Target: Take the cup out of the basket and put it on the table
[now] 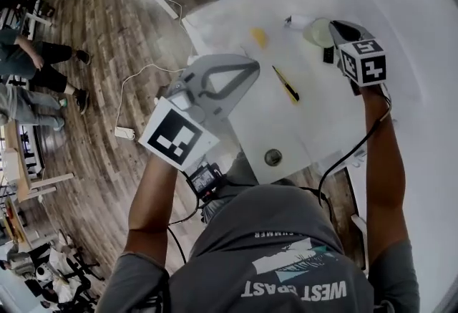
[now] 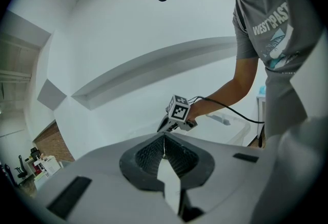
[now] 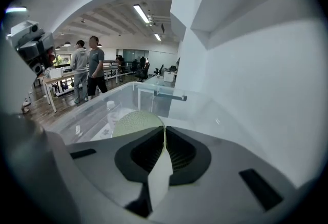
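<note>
The right hand-held gripper (image 1: 333, 26) is reaching out to about 1 o'clock in the head view. Its own view (image 3: 164, 133) shows the jaws pressed narrow, with a thin greenish line in the slit. The pale green cup (image 3: 134, 121) swells out at 9 o'clock of that slit and stops right at it. I read this as the cup's wall being pinched at the rim, one jaw inside and one outside, which suits lifting a thin-walled cup straight up.

In the head view the cup (image 1: 315, 32) touches the gripper's tips on their 9 o'clock side. The clear plastic bin (image 3: 92, 110), which serves as the basket, runs off toward 12 o'clock to a bar handle (image 3: 169, 96). Its walls are too faint for me to tell whether the cup has cleared them or is low inside.

The left hand-held gripper (image 1: 252, 65) hangs over the near edge of the white counter (image 1: 286, 125). Its jaws (image 2: 164, 142) are drawn together on nothing and point across at the other arm. It seems parked there to keep out of the way.

A yellow-and-black utility knife (image 1: 286, 84) lies at 7 o'clock of the cup, and bare counter around it would take the cup.
</note>
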`<state>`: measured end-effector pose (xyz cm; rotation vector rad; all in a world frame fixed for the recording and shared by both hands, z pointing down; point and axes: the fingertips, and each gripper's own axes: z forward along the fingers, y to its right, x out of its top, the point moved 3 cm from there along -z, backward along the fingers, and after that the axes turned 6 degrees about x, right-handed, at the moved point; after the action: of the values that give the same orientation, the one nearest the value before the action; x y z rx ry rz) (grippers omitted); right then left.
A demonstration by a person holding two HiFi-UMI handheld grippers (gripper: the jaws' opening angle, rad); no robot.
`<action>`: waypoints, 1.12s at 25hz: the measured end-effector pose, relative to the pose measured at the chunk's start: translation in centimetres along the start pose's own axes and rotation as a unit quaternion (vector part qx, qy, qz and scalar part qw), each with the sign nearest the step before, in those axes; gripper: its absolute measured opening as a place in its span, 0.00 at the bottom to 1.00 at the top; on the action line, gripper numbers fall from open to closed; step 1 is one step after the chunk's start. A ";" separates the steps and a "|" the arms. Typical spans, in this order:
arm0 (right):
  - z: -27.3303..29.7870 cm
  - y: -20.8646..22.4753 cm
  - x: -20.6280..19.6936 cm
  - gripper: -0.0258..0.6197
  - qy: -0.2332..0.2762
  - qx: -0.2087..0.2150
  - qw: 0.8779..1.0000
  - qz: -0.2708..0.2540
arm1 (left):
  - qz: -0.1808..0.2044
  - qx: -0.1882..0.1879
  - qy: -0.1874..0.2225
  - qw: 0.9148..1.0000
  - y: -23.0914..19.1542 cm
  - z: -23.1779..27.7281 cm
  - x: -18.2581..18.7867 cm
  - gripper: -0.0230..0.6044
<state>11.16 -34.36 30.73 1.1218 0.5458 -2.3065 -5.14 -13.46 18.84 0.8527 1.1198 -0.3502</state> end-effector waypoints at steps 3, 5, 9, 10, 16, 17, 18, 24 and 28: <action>-2.6 -1.1 1.2 0.08 0.019 0.001 1.000 -0.015 | -0.009 0.004 -0.008 1.000 1.0 -0.3 -0.2 0.05; -4.0 -2.1 2.0 0.08 0.035 0.005 0.999 -0.023 | -0.013 0.006 -0.019 1.000 1.7 -0.6 -0.4 0.05; -7.3 -4.3 3.7 0.08 0.068 0.014 0.997 -0.040 | -0.014 0.014 -0.026 0.999 2.8 -1.0 0.2 0.05; -8.1 -4.8 4.1 0.08 0.075 0.017 0.996 -0.044 | -0.014 0.016 -0.026 0.999 3.0 -1.1 0.4 0.05; -10.3 -9.0 6.1 0.08 0.102 0.039 0.991 -0.072 | -0.018 0.029 -0.028 0.999 3.6 -2.2 -0.1 0.05; -10.6 -9.5 6.3 0.08 0.106 0.042 0.991 -0.076 | -0.019 0.031 -0.027 0.999 3.7 -2.3 -0.2 0.05; -10.8 -10.1 6.5 0.08 0.108 0.045 0.990 -0.080 | -0.020 0.034 -0.027 0.999 3.8 -2.5 -0.3 0.05; -11.5 -13.5 7.5 0.08 0.117 0.067 0.986 -0.098 | -0.025 0.046 -0.026 0.998 3.9 -3.7 -1.1 0.05; -11.6 -15.8 8.1 0.08 0.125 0.085 0.982 -0.109 | -0.027 0.052 -0.027 0.998 4.0 -4.4 -1.6 0.05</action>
<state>4.35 -17.73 19.57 1.5144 0.6005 -2.4510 -6.08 -7.85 21.18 0.8996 1.0842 -0.4771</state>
